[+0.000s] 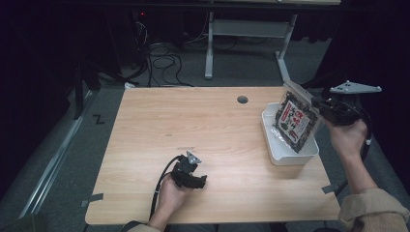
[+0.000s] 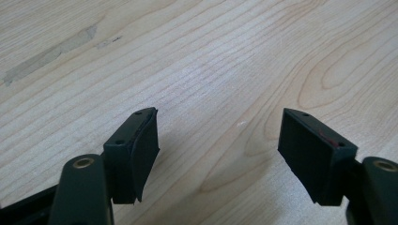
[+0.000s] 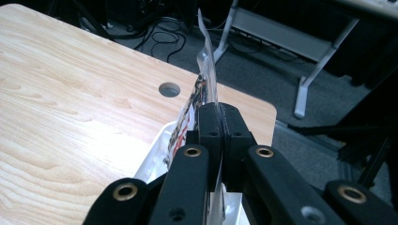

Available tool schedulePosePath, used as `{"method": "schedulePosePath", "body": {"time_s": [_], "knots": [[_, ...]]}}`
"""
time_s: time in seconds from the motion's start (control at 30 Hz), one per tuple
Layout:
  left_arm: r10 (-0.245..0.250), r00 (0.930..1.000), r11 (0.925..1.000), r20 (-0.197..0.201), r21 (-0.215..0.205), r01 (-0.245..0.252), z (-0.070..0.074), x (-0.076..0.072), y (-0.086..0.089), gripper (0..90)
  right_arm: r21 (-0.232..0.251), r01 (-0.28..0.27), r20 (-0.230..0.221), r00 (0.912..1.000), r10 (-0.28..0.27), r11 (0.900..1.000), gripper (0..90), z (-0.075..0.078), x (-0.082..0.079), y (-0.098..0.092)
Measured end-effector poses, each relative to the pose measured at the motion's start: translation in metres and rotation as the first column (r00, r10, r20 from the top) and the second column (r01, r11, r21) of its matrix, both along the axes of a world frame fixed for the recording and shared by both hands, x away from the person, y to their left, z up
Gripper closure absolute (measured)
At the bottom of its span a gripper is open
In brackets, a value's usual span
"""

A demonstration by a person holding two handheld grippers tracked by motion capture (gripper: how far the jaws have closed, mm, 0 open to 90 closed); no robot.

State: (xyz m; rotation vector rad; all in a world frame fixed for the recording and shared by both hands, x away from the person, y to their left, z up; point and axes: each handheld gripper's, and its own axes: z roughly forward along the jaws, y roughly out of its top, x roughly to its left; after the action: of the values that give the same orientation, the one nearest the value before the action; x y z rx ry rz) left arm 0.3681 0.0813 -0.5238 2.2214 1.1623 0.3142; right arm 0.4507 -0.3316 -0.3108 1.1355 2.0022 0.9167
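Round hole (image 1: 242,99) in tabletop; cables (image 1: 162,63) on floor beyond.

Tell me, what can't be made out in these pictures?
- High view: the print on the snack packet is too small to read.
- High view: the white bin has its inside hidden by the packet.
- Right gripper view: the packet's face is edge-on, partly behind the closed fingers.
- High view: the left gripper is too dark to judge.

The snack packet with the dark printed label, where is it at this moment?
In the high view the snack packet is at the table's far right, held upright by the right claw over the white tray, right of the round hole.
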Motion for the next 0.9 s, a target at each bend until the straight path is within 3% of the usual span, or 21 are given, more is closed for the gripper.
{"method": "schedulePosePath", "body": {"time_s": [0.17, 0.3, 0.6, 0.9], "knots": [[0.001, 1.0000, 1.0000, 0.002, 0.001, -0.001, 0.000, 0.000, 0.000, 29.6, -0.024, 0.017, -0.042, 0.9990, -0.018, 1.000, 88.2, -0.014, -0.002, -0.009], [-0.002, 1.0000, 1.0000, -0.001, 0.004, 0.002, -0.002, 0.000, -0.001, 29.6, -0.006, 0.036, -0.057, 0.9977, -0.036, 0.999, 87.1, -0.023, -0.002, -0.020], [0.000, 1.0000, 1.0000, -0.004, 0.005, 0.000, -0.002, 0.000, -0.001, 29.6, -0.012, 0.069, -0.103, 0.9922, -0.070, 0.998, 85.1, -0.036, 0.000, -0.031], [-0.001, 1.0000, 1.0000, -0.004, 0.008, 0.001, -0.002, 0.000, -0.001, 29.6, 0.010, 0.100, -0.118, 0.9882, -0.098, 0.995, 83.5, -0.044, 0.000, -0.042]]}}
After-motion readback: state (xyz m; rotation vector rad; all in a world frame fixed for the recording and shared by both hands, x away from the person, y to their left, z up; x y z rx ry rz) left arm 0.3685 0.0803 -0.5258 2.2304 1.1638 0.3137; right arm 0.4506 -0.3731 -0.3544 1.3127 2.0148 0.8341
